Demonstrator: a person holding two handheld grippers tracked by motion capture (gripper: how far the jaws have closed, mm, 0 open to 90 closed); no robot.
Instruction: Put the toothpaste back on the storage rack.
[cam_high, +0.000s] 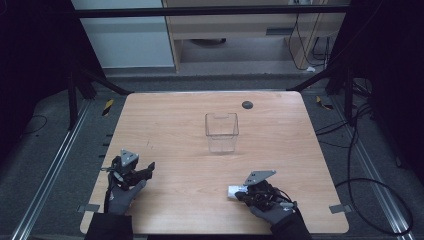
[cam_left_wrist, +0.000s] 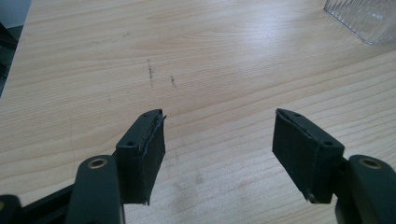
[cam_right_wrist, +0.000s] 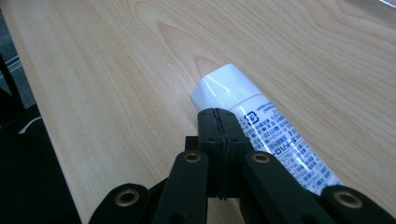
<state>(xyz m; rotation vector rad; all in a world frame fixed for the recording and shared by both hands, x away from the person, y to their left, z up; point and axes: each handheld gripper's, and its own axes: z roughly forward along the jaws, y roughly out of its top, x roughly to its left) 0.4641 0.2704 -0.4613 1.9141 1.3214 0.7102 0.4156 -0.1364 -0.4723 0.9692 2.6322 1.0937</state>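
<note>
Right tool (cam_right_wrist: 219, 122): I had its jaws pressed flat together, pad to pad, with nothing between them. It lay low over the surface, its tip just beside the tube.

Tube (cam_right_wrist: 261, 135): a white tube with printed text lay on its side on the surface, cap end pointing away from my right hand. In the high view it sat near the front edge, at the right tool's (cam_high: 246, 194) tip. I could not tell whether the clenched jaws touched it or only rested alongside; I judged I had not gripped it.

Left tool (cam_left_wrist: 218, 140): I kept its jaws wide apart and empty, hovering over bare wood at the front left (cam_high: 142, 172), well apart from the tube. I judged it was parked there to stay out of the way.

Container (cam_high: 221, 132): a clear, ribbed, open-topped box stood upright near the middle of the surface, empty as far as I could see, between and beyond both hands.

Surface (cam_high: 175, 125): pale wood, with a small dark round mark toward the far edge.

Next move, as I judged it: spread the right jaws, straddle the tube and clamp its body.
</note>
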